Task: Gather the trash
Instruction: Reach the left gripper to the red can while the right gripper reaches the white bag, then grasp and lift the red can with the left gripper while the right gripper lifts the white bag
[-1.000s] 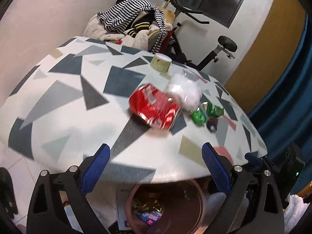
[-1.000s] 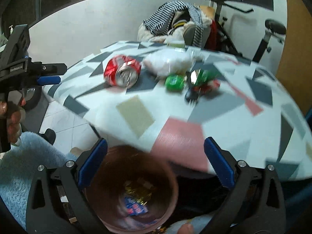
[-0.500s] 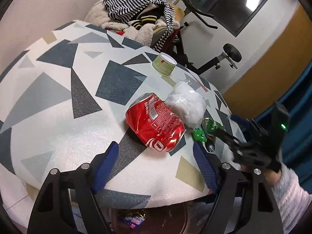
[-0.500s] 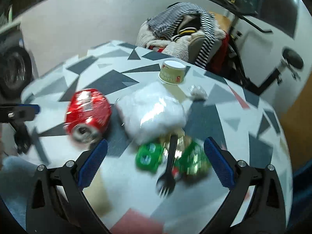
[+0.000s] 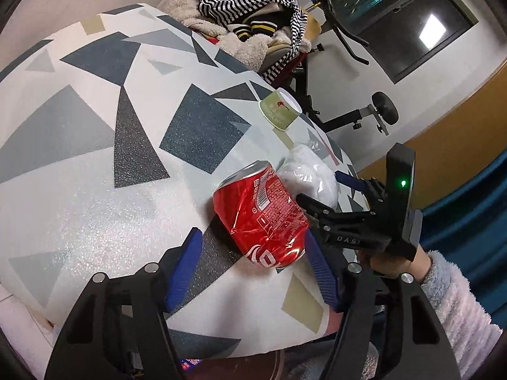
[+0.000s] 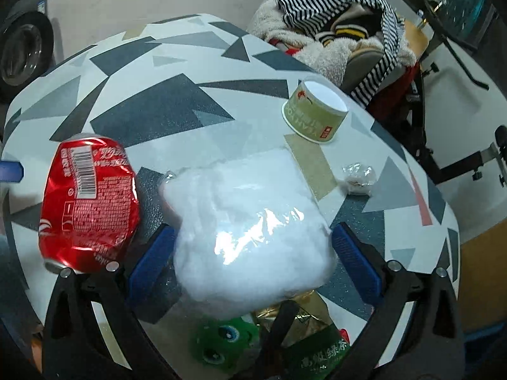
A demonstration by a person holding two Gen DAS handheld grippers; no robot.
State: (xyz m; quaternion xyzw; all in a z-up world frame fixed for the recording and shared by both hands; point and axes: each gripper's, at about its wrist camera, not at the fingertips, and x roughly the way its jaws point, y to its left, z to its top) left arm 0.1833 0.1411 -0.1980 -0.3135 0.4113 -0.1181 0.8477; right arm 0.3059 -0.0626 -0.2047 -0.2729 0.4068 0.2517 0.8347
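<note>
The left tongs reach over the near edge of the tabletop, a white surface patterned with grey, dark blue and tan triangles, and their blue pads straddle a crushed red soda can that lies on its side. The jaws have just been closing around it; the right pad sits right at the can's lower end, while a clear gap remains between the left pad and the can, so the can is between them but not yet pinched. The right tongs are spread wide around a puffy white plastic bag, which lies just right of the can; each pad stands at the bag's edge without visibly squeezing it, and whether they brush the film I cannot tell. In the left wrist view the right tongs' black body shows beside the can, held by a hand in a fluffy pale sleeve. At the near side of the bag lie green snack wrappers and a gold wrapper. Farther back stands a green paper cup, with a small crumpled clear wrapper to its right. Behind the tabletop, a chair carries a heap of striped clothes.
</note>
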